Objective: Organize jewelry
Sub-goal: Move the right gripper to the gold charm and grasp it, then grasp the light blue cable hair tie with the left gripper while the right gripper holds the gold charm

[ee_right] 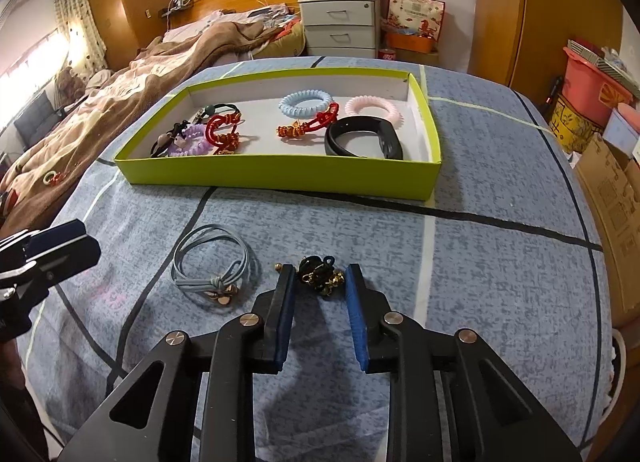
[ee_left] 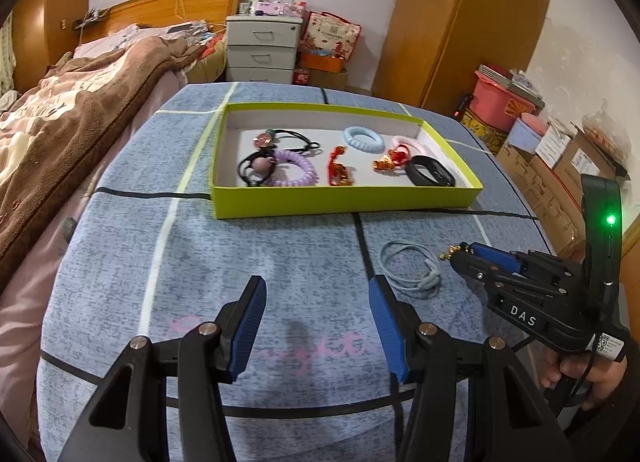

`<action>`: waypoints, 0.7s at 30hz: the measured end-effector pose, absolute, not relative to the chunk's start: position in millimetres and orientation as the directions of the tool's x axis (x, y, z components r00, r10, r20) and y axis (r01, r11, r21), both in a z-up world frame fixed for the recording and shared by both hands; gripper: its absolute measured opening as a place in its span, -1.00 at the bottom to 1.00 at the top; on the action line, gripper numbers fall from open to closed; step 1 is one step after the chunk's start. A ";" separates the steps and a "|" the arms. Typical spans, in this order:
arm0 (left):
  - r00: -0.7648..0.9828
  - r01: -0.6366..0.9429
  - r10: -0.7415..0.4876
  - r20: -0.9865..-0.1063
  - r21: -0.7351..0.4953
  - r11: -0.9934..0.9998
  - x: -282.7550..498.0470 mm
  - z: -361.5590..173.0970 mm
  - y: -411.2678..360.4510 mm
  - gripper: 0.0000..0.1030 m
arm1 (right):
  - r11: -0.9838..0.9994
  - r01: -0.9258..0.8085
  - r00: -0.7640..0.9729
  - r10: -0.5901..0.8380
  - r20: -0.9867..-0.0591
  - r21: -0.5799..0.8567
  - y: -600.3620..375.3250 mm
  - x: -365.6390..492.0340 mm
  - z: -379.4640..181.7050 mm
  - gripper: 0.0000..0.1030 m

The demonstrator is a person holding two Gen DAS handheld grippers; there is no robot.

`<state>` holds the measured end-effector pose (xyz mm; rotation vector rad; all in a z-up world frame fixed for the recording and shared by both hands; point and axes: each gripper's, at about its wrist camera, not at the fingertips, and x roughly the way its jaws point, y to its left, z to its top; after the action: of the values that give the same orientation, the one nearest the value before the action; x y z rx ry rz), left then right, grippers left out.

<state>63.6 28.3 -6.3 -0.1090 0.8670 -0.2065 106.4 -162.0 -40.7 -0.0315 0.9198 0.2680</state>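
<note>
Jewelry mostly lies in the green tray [ee_right: 280,174]; two pieces remain on the surface [ee_right: 480,262]: a black charm bracelet [ee_right: 318,276] and a grey hair tie [ee_right: 212,262]. The bracelet sits between the fingers of the right tool [ee_right: 318,282], whose jaws stand apart, not yet clenched on it. The left tool [ee_left: 316,294] is released and empty, with the tie just off its right fingertip. The tray lies straight ahead of both, so the right tool looks the nearer one to carry next.

Two low wrist fisheyes, side by side, both facing the green tray [ee_left: 344,198] [ee_right: 280,176].
</note>
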 end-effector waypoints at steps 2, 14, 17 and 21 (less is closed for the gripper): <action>0.624 0.152 -0.237 -0.744 -0.182 0.971 63.2 -7.0 23.2 0.08 | 0.967 -0.238 0.576 0.215 -0.789 0.090 -164.6 105.2 -40.0 -0.51; 0.596 0.273 -0.299 -0.745 -0.162 0.948 68.9 -9.8 -21.1 0.08 | 0.971 -0.186 0.591 0.231 -0.773 0.148 -197.0 93.3 -33.8 -0.51; 0.590 0.286 -0.283 -0.757 -0.131 0.949 72.0 -12.7 -31.9 0.08 | 0.971 -0.178 0.590 0.237 -0.772 0.161 -203.3 91.3 -33.3 -0.51; 0.586 0.321 -0.281 -0.760 -0.100 0.942 74.7 -14.9 -47.4 0.08 | 0.969 -0.171 0.593 0.244 -0.767 0.176 -210.5 88.8 -32.8 -0.51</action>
<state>74.7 -47.4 -14.9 0.0500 0.8766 -0.3509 88.8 -210.5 -32.8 0.0869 0.9045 0.2419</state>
